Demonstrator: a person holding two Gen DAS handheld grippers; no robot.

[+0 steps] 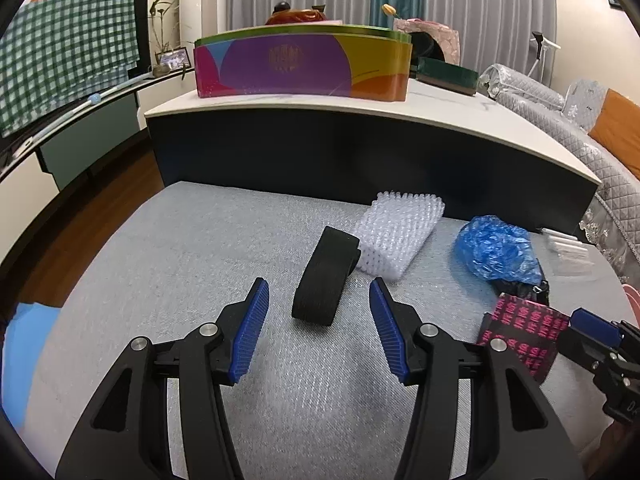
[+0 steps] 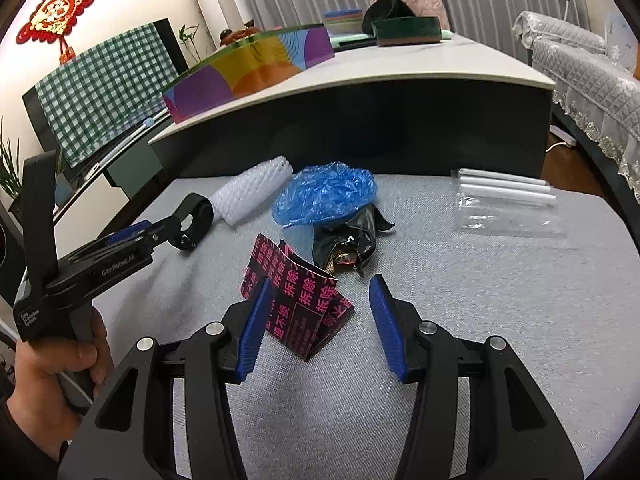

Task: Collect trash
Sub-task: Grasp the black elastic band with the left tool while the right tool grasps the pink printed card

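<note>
While both claws hover released: left claw (image 1: 319,322) straddles black band (image 1: 325,276) — drop lower, centre, clench; right claw (image 2: 320,320) nears pink-printed wrapper (image 2: 298,304) — shift left first.

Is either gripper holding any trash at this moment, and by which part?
Nothing is held. The left gripper stands open around the black band; the right gripper is open at the pink-printed wrapper.

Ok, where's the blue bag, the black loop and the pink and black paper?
Blue bag (image 2: 326,194): right wrist view, on the middle of its crinkled top.
Black loop (image 1: 322,280): left wrist view, on its flat outer band.
Pink and black paper (image 2: 304,300): right wrist view, on its printed front fold.
</note>
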